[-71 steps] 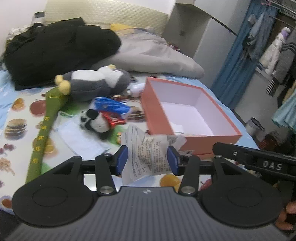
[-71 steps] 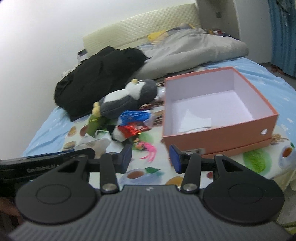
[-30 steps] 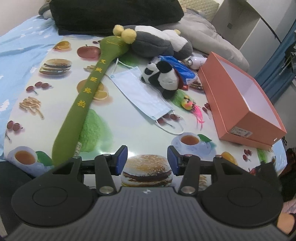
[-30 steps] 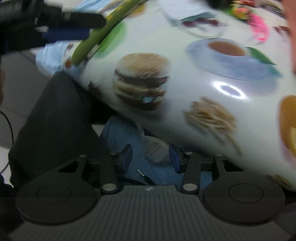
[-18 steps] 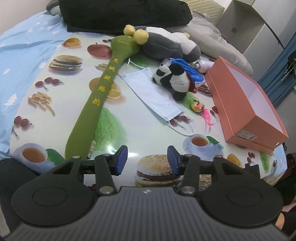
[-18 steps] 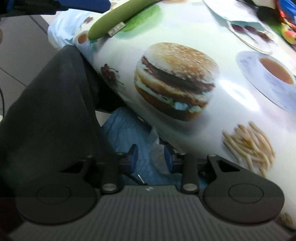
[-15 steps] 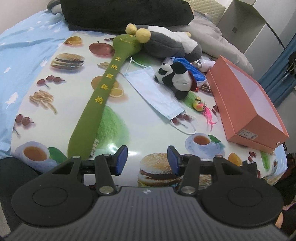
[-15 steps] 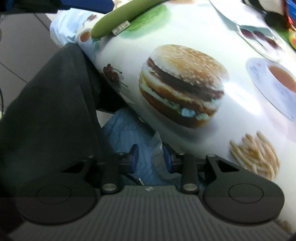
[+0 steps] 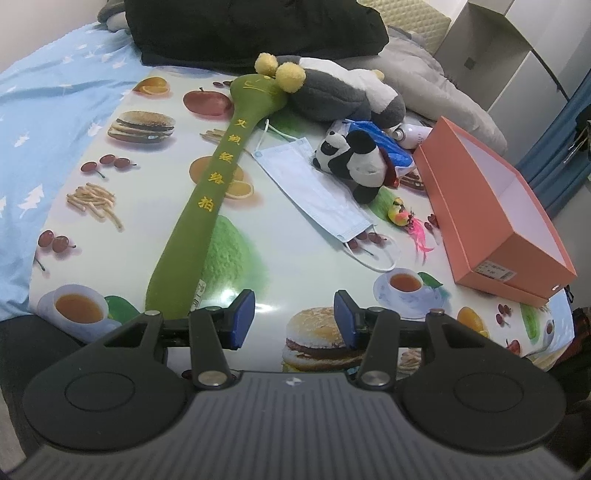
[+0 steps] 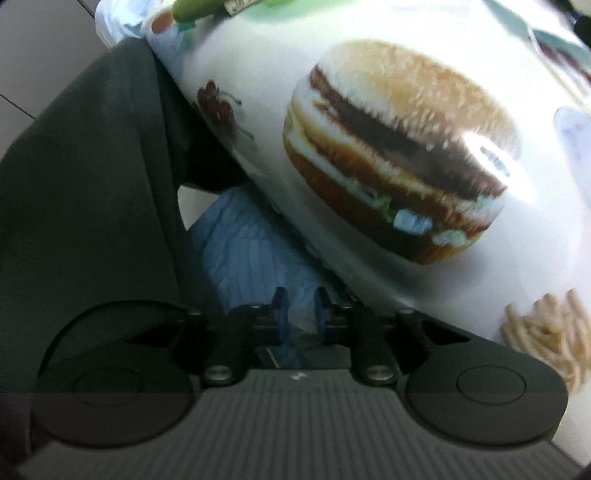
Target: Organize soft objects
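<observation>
On the food-print cloth [image 9: 295, 266], a long green plush stick [image 9: 207, 206] lies lengthwise, with a grey and white plush [image 9: 332, 92] at its head. A small panda plush [image 9: 354, 157] lies beside a blue face mask [image 9: 314, 192]. My left gripper [image 9: 294, 319] hovers open over the near edge, holding nothing. My right gripper [image 10: 300, 314] points down beyond the cloth's edge. Its jaws are closing on a pale crumpled piece [image 10: 300, 326] that fills the narrow gap between them.
An open orange box [image 9: 491, 236] stands at the right, with a small bright bird toy [image 9: 399, 214] and a blue packet [image 9: 391, 144] near it. Black clothing [image 9: 258, 33] and a grey quilt [image 9: 443, 99] lie behind. A dark trouser leg [image 10: 92, 184] and blue quilted fabric [image 10: 243, 236] are below the edge.
The left gripper dropped a paper slip earlier and now views the cloth from nearer its front edge. The right gripper sank below the cloth's edge and its jaws narrowed around the pale piece.
</observation>
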